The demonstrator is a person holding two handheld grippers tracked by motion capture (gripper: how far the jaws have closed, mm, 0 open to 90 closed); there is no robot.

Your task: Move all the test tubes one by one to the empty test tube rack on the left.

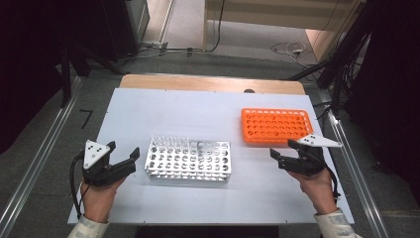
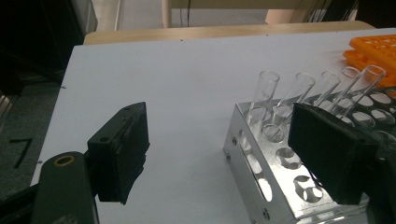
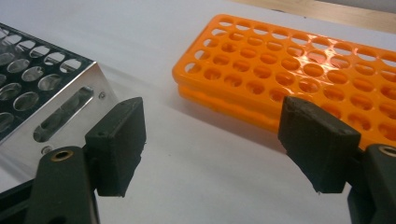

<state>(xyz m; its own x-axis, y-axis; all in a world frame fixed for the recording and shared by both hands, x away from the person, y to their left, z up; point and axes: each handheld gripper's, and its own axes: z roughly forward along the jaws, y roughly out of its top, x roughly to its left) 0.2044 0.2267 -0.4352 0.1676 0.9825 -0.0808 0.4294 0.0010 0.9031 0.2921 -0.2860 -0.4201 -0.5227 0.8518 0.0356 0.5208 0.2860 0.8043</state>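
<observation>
Five glass tubes [image 2: 299, 91] visible; right jaw hides metal rack [image 2: 261, 179] corner.

Silver rack [image 1: 188, 160] between left gripper [image 1: 125, 156] and right gripper [image 1: 282, 151], orange rack [image 1: 276, 126] behind

A white board [image 1: 208, 111] covers most of a wooden table [image 1: 213, 82], whose bare far edge shows beyond it. On the grey floor far behind, cables [image 1: 287, 49] trail to the right near a light wooden panel [image 1: 277, 12], and dark equipment [image 1: 129, 22] stands at the far left. Metal rails [image 1: 34, 163] run along the left and right sides, with a black mark [image 1: 86, 118] on the floor to the left.
</observation>
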